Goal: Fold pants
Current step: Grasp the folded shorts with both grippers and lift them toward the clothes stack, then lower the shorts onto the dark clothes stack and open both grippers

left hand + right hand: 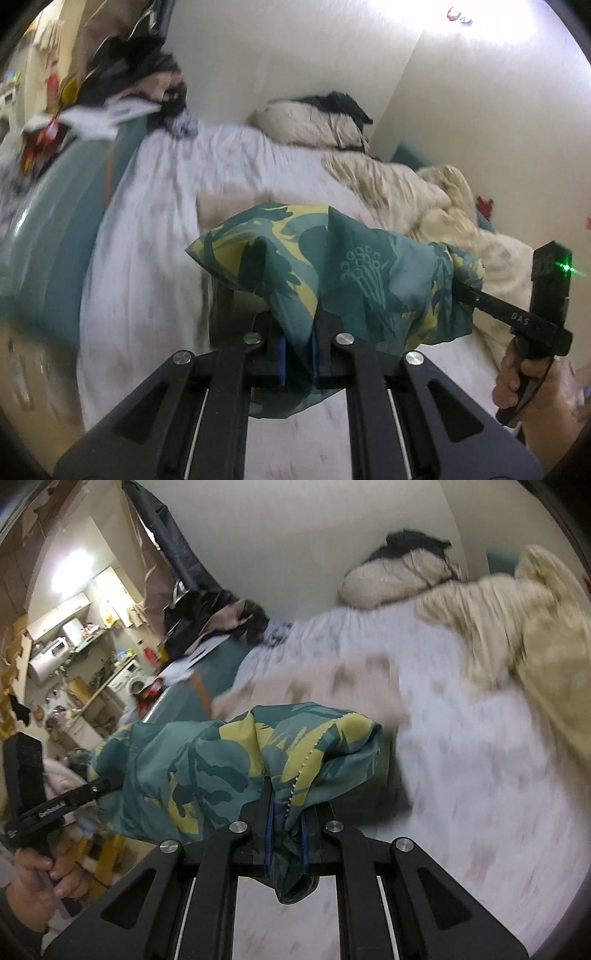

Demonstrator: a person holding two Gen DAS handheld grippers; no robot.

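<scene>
The pants (pixel 332 266) are thin teal fabric with a yellow leaf print. They hang stretched in the air between my two grippers, above a bed with a pale sheet (pixel 155 236). My left gripper (pixel 297 354) is shut on one bunched edge of the pants. My right gripper (pixel 286 830) is shut on the other edge (pixel 221 760). The right gripper also shows in the left wrist view (pixel 461 288), its tips buried in the cloth. The left gripper shows in the right wrist view (pixel 107 784) the same way.
A beige blanket (pixel 424 195) lies crumpled along the bed's right side, with a pillow (pixel 306 125) at the wall. Dark clothes (pixel 140 81) are piled at the bed's far left corner. A teal bed frame (pixel 40 240) runs along the left. A cluttered kitchen area (pixel 81 657) lies beyond.
</scene>
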